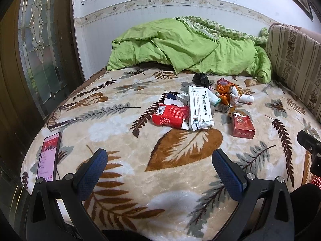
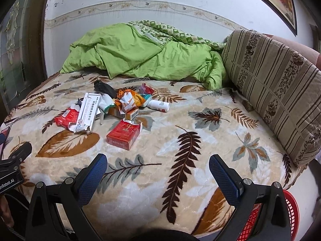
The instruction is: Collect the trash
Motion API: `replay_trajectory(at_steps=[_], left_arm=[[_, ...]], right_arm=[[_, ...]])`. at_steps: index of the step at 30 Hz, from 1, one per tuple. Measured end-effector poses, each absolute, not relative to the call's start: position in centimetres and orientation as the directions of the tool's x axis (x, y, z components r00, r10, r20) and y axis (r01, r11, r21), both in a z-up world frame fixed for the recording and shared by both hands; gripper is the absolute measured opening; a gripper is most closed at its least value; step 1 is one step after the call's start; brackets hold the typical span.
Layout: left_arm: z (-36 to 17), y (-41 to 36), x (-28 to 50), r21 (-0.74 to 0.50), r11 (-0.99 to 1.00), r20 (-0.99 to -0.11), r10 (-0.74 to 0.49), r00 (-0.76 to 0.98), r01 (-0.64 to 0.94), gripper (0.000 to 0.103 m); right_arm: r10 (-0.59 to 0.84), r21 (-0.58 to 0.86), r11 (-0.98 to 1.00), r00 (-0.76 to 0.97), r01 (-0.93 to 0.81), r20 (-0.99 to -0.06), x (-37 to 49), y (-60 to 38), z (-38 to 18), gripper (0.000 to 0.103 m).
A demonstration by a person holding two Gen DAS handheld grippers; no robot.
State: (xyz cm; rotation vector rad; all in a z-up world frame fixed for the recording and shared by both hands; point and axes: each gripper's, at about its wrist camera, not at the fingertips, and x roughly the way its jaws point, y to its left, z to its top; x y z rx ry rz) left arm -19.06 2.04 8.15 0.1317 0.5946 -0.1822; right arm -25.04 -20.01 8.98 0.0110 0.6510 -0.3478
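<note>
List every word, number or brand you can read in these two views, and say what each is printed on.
"CHUNGHWA": front edge of the red cigarette pack.
"28": lower end of the white medicine box; its Chinese lettering is too blurred.
"nRobot.AI": cut-off label on the left tongs.
Phone screen, red tissue pack: too small.

Blanket [image 1: 124,170]: cream ground, leaf print in brown, rust and grey-blue. Duvet [image 1: 180,46]: plain lime green, reverse side green-and-white patterned. Cushion [image 2: 276,92]: beige with brown stripes and dark floral bands. Cigarette pack [image 2: 123,134]: red. Medicine box [image 1: 199,108]: white, dark lettering. Tissue pack [image 1: 170,116]: red. Basket [image 2: 291,217]: red mesh. Gripper fingers [image 1: 94,170]: blue pads, black frames.
</note>
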Motion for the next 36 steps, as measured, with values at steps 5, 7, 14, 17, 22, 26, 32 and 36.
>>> replay_trajectory(at_steps=[5,7,14,17,22,26,32,36], left_arm=[[8.08,2.02,-19.11,0.072,0.975,-0.567,-0.132,0.813,0.209,0.103],[8.05,1.97,-19.13,0.074,0.975,-0.568,-0.131,0.813,0.208,0.103],[8.06,1.93,-19.13,0.072,0.975,-0.569,-0.131,0.812,0.208,0.103],[8.09,1.9,-19.12,0.073,0.975,-0.568,-0.131,0.812,0.208,0.103],[8.13,1.87,-19.11,0.072,0.976,-0.569,-0.13,0.812,0.207,0.103],[8.1,1.78,-19.27,0.07,0.975,-0.565,-0.136,0.814,0.212,0.103],[8.09,1.28,-19.86,0.074,0.97,-0.553,-0.153,0.819,0.231,0.103],[8.51,1.63,-19.64,0.023,0.969,-0.588,-0.184,0.787,0.245,0.103]], right_arm=[[-0.315,-0.1,0.942,0.74,0.321,-0.595,-25.04,-19.98,8.96,0.102],[-0.316,-0.1,0.942,0.74,0.321,-0.594,-25.02,-20.0,8.97,0.102],[-0.315,-0.099,0.942,0.738,0.321,-0.597,-25.01,-19.91,8.81,0.102],[-0.314,-0.099,0.942,0.738,0.321,-0.597,-25.02,-19.88,8.75,0.102],[-0.314,-0.099,0.942,0.739,0.321,-0.597,-24.98,-19.94,8.8,0.102],[-0.313,-0.097,0.942,0.739,0.321,-0.597,-25.01,-19.94,8.8,0.102],[-0.31,-0.094,0.943,0.739,0.32,-0.598,-24.95,-19.9,8.74,0.102],[-0.291,-0.081,0.948,0.738,0.307,-0.608,-24.95,-19.64,8.68,0.102]])
